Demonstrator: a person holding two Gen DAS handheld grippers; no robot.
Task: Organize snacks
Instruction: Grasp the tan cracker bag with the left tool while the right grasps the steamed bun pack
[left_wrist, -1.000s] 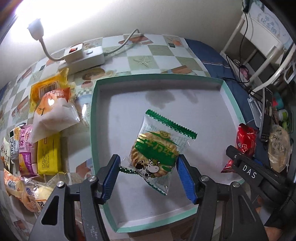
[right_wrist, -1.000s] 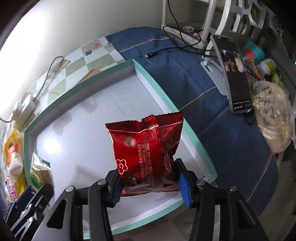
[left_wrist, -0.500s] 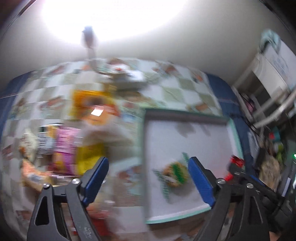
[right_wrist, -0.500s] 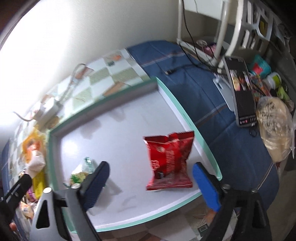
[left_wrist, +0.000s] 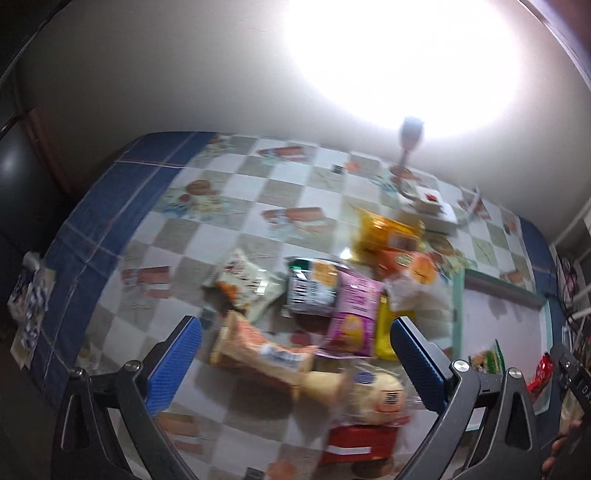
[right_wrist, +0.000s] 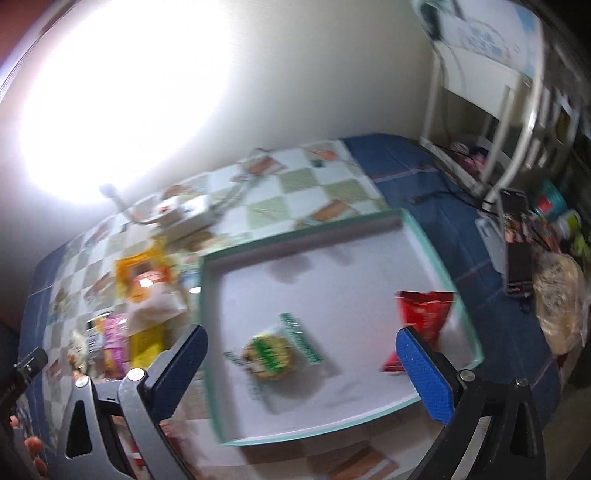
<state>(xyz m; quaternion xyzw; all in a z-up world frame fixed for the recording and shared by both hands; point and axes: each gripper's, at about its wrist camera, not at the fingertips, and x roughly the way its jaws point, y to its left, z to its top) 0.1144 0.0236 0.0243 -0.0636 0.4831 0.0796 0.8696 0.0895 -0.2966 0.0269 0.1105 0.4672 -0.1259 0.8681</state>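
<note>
Now the green-striped clear cracker packet (right_wrist: 277, 350) lies mid-floor in the shallow teal-rimmed white tray (right_wrist: 436, 254), the crinkled red foil snack bag (right_wrist: 423, 317) against its right rim; both the left gripper (left_wrist: 295, 360) and the right gripper (right_wrist: 301, 373) are opening wide, gripping nothing.

Both fisheye views are dominated by a blown-out white glare on the wall, cast by a small lamp head (left_wrist: 411, 130) on a bent stalk; in the right wrist view the same lamp (right_wrist: 109, 192) sits under an even larger burnt-out patch. Light falls off quickly toward the frame edges, which sink into dark vignette, and straight lines bow strongly there. Motion blur smears nearly everything: the heap of snack packets (left_wrist: 325, 317) is soft and streaked, and the printing on the green biscuit packet (right_wrist: 275, 350) is unreadable. Soft grey shadows lie on the white floor of the tray (right_wrist: 332, 295). The blue finger pads (left_wrist: 173, 360) stay comparatively sharp.
</note>
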